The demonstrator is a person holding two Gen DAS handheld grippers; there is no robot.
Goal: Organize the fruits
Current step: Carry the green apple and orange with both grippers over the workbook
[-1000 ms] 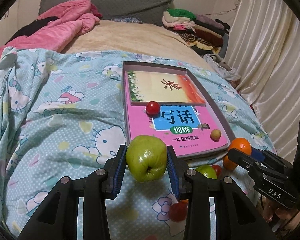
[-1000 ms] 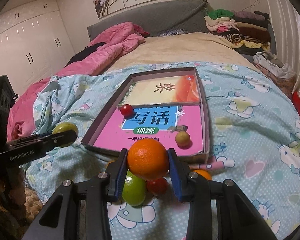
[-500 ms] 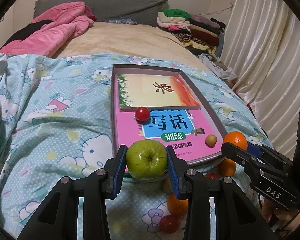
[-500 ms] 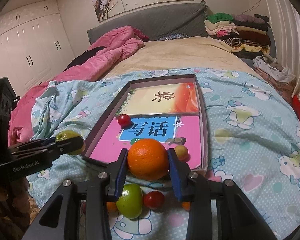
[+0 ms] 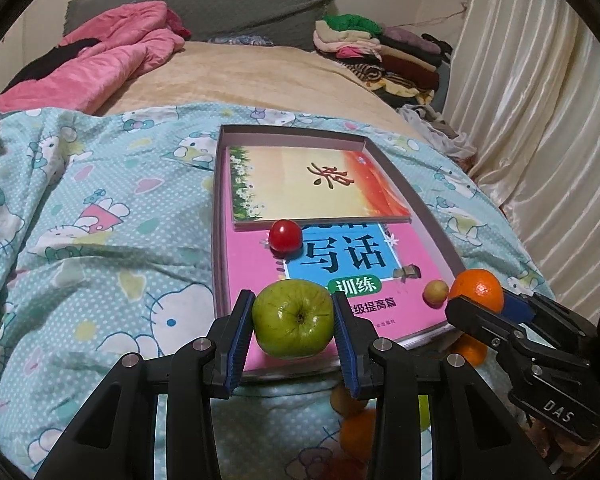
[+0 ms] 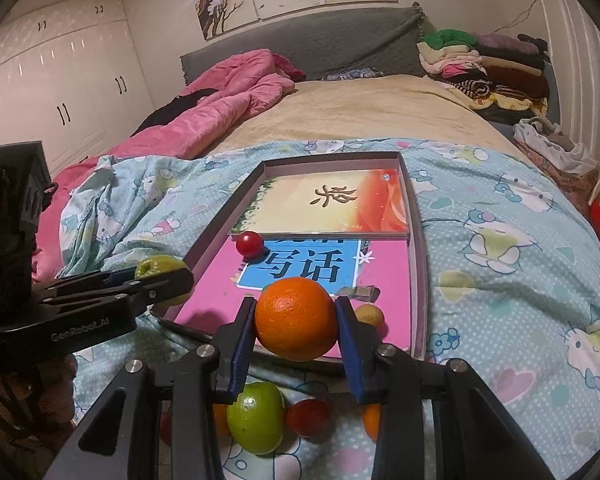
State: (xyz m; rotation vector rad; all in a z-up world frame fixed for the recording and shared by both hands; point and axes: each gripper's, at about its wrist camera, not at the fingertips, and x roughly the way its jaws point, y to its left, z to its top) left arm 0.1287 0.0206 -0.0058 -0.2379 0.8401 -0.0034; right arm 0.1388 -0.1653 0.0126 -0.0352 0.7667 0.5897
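My left gripper [image 5: 294, 322] is shut on a green apple [image 5: 293, 323], held over the near edge of a shallow box [image 5: 217, 216] lined with books. My right gripper [image 6: 296, 320] is shut on an orange [image 6: 296, 318] above the same box's [image 6: 418, 264] near end. Inside the box lie a red cherry tomato [image 5: 285, 235] and a small yellowish fruit [image 5: 435, 292]. The right gripper with its orange [image 5: 476, 290] shows at the right of the left wrist view. The left gripper with its apple [image 6: 160, 270] shows at the left of the right wrist view.
Loose fruit lies on the blue patterned quilt [image 6: 500, 280] below the grippers: a green apple [image 6: 256, 418], a red tomato [image 6: 308, 416] and small oranges [image 5: 358, 436]. A pink blanket [image 5: 112, 52] and stacked clothes [image 5: 380, 48] lie at the bed's far end. Curtains [image 5: 540, 120] hang at right.
My left gripper has carried the green apple forward and to the right, from beside the box to over its near edge. The right gripper with the orange has edged forward over the box.
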